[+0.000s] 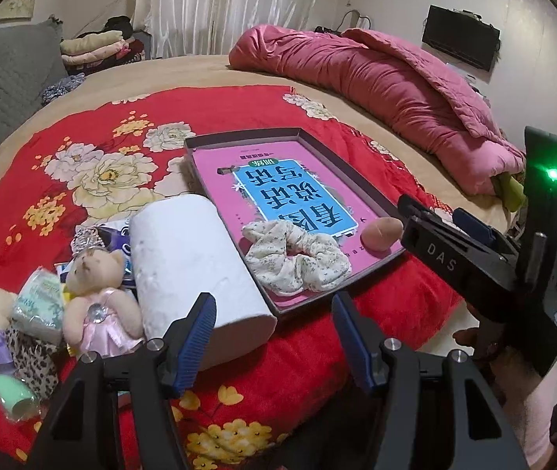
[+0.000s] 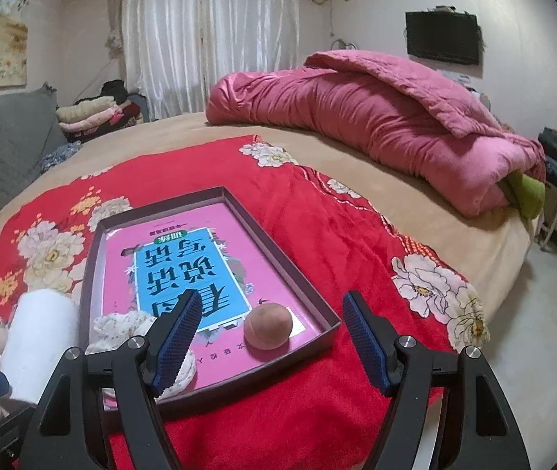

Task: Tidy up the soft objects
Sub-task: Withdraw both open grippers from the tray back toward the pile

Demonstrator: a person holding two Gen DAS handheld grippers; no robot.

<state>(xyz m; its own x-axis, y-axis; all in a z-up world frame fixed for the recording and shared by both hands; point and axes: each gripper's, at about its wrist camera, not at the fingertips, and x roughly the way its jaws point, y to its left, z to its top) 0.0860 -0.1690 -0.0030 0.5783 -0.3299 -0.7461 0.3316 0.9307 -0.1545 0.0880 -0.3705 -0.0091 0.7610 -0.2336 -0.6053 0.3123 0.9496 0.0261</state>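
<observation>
Both grippers, left gripper (image 1: pixel 274 337) and right gripper (image 2: pixel 268 337), hang wide and empty over the red blanket (image 1: pixel 317 337). Inside the tray (image 2: pixel 333 319), near its front edge, lie a scrunchie (image 1: pixel 298 254) and peach-coloured ball (image 2: pixel 267 325); toilet roll (image 1: pixel 196 266) and teddy bear (image 1: pixel 98 293) sit beside its left edge.

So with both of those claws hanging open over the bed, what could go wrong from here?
The toilet roll lies on its side right against the tray; a nudge from the open left gripper might roll it or shift the tray. The peach-coloured ball sits loose inside and could roll away from the right gripper. The small toys are heaped together, so grabbing one may drag others.
</observation>
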